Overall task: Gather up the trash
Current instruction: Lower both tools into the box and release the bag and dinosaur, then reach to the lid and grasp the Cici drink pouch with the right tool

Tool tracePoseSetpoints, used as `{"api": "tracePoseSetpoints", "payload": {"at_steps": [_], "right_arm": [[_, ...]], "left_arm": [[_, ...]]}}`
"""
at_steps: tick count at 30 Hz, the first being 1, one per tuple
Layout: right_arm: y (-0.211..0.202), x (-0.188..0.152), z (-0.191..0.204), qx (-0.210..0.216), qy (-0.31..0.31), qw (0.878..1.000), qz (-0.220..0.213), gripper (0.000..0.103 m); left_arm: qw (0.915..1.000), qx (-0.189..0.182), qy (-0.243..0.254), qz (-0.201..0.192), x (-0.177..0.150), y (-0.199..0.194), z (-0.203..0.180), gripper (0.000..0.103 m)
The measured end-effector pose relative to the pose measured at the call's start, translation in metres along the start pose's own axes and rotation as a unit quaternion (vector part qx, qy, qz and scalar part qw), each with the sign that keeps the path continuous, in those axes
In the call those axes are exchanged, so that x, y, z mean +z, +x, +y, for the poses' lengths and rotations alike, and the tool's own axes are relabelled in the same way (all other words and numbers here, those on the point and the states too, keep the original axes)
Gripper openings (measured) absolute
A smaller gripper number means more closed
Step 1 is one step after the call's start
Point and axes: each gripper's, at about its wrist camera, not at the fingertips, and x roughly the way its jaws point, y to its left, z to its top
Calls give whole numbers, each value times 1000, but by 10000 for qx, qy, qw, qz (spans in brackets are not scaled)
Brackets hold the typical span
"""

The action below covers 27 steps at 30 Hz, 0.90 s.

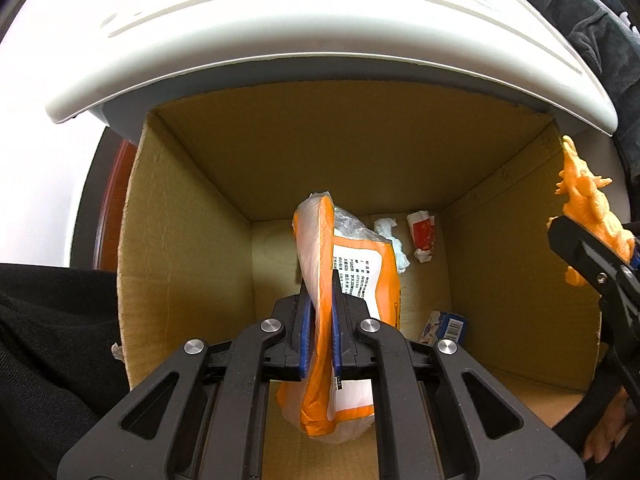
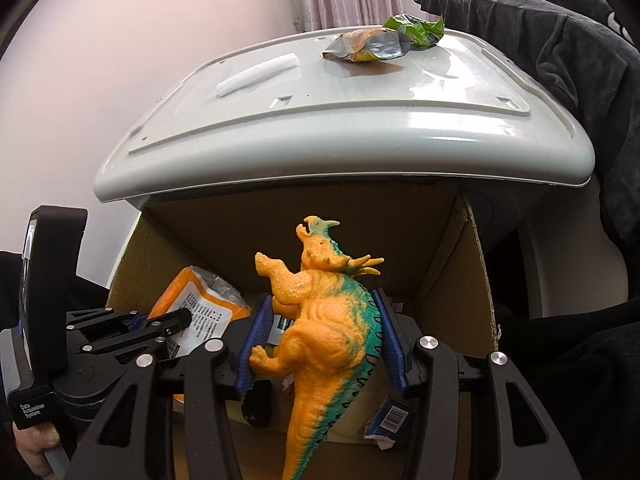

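My left gripper (image 1: pixel 318 320) is clamped on an orange and white plastic mailer bag (image 1: pixel 352 280), holding it over the open cardboard box (image 1: pixel 192 240), which stands against a grey lidded bin (image 2: pixel 344 128). My right gripper (image 2: pixel 320 344) grips an orange and green toy dinosaur (image 2: pixel 324 320) by its body, head up, over the right part of the same box. On the box floor lie a red and white wrapper (image 1: pixel 422 236), a crumpled tissue (image 1: pixel 390 236) and a small blue carton (image 1: pixel 444 326). Crumpled snack packets (image 2: pixel 384 40) rest on the far bin lid.

matt cardboard box (image 1: pixel 208 280), glossy, seemingly plastic lid (image 2: pixel 360 120)
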Motion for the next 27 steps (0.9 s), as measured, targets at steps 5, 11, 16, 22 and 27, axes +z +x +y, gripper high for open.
{"api": "tracePoseSetpoints", "payload": {"at_steps": [5,11,16,22,27], "right_arm": [[-1,1,-6,-171,180,9997,-16,66],[-5,2,-13,-197,416,9989,-116,66],[-4,3,-14,-219,467,9986,-112,66],[-7,7,-15,-179,544,9981,-214,69],[-10,23,-11,-149,378,9985,-353,70]], "left_arm": [[9997,72,-218,-12,0,0,8,70],[9993,-7,-367,39,-2,3,15,70],[9994,17,-359,5,-2,3,18,70],[9993,-20,-367,31,-2,3,16,70],[9994,-83,-327,-25,-1,0,15,70]]}}
